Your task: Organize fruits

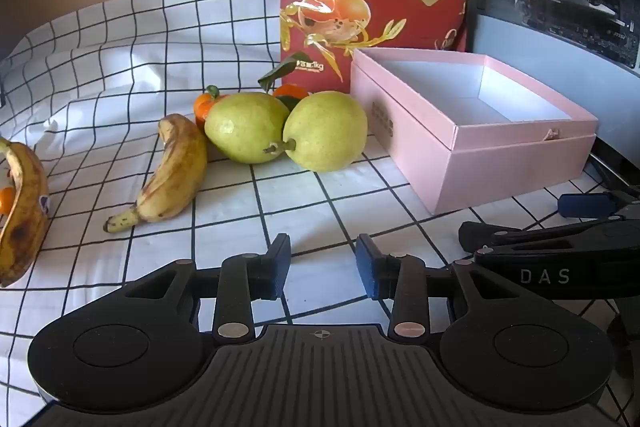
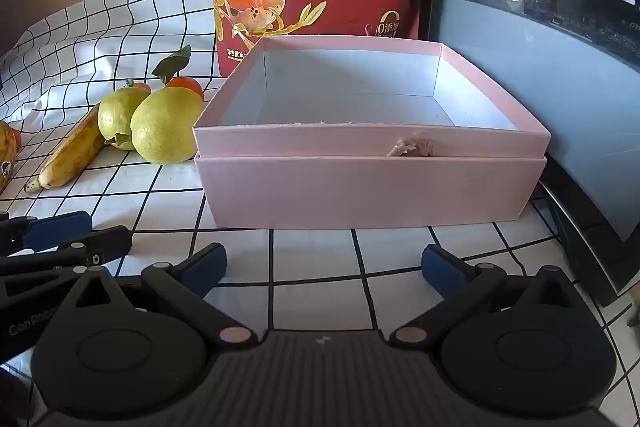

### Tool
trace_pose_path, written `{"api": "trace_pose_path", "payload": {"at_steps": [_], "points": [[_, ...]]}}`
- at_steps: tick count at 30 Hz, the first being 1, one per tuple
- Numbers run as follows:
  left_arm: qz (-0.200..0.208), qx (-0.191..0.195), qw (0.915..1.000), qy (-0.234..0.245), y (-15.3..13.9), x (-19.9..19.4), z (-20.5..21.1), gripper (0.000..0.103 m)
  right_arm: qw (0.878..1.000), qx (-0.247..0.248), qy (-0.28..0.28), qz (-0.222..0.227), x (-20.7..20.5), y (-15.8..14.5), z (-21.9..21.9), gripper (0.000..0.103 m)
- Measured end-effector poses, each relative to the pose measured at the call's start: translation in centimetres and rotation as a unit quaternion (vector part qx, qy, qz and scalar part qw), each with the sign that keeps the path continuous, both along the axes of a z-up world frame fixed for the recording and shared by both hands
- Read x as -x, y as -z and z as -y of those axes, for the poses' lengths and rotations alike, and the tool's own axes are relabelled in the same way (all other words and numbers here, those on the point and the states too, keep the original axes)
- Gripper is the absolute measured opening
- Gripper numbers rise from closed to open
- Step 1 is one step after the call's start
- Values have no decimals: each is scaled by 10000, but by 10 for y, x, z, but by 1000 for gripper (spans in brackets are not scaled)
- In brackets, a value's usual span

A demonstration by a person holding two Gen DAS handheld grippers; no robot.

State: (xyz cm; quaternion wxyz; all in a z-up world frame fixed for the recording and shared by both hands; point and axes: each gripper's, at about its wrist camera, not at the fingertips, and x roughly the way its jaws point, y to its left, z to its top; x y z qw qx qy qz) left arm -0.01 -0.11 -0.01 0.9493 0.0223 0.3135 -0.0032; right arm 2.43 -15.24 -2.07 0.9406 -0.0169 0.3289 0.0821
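Starting: fruit all on the checked white tablecloth (image 1: 320, 211), none boxed.
Left gripper (image 1: 323, 261): mine, part-open, empty; I'd approach the spotted yellow banana (image 1: 172, 169) across its middle.
Green pears (image 1: 326, 137): touching, beside the box's left wall.
Pink cardboard box (image 2: 372, 191): empty.
Right gripper (image 2: 324, 263): wide open, empty.
Views: left shows the second banana (image 1: 22, 211) at the cloth's left edge; right shows the box's torn front rim.

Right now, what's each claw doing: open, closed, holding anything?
Left claw: open partway, nothing between its fingers.
Right claw: wide open, empty, facing the pink box.
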Motion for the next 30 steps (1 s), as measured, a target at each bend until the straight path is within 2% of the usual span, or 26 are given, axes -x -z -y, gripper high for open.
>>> {"api": "trace_pose_path", "payload": {"at_steps": [9,30], "points": [[-5,123,9999,-1,0,0,-1,41,10000,-37,5,18,3,-1,2,103],[-6,144,9999,-1,0,0,-1,41,10000,-57,5,24,3,-1,1,103]]}}
